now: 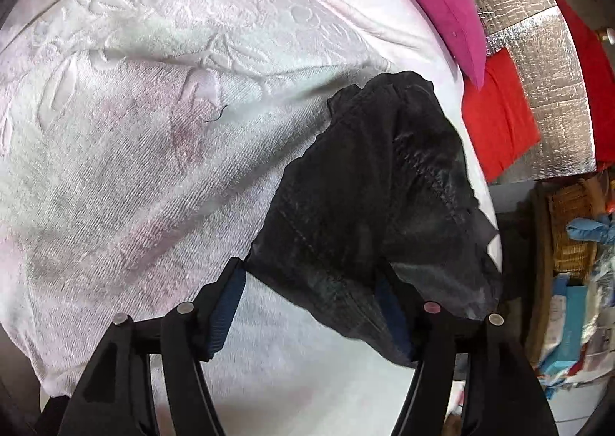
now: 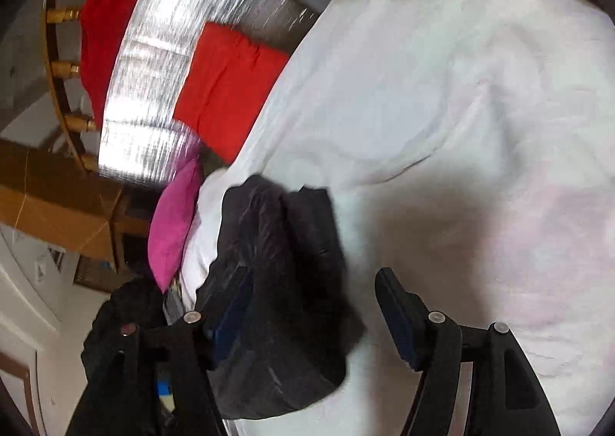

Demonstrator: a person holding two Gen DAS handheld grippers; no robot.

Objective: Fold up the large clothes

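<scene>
My left tool [image 1: 311, 282] stands with its jaws apart; the black garment [image 1: 369, 182] lies bunched on the pale pink embossed towel [image 1: 153, 98], and a fold of it drapes over the right-hand finger, though nothing presses on it. My right tool [image 2: 311, 294] is likewise spread wide; in its view the same black garment [image 2: 280, 282] sits heaped against the left-hand finger, covering part of the blue pad, the other finger well clear over the white cloth [image 2: 461, 128]; I see no grip there. Beyond the towel lie a magenta cushion [image 1: 434, 2], a red cloth [image 1: 499, 117] and a silver quilted sheet [image 1: 546, 82]; the right view is blurred.
</scene>
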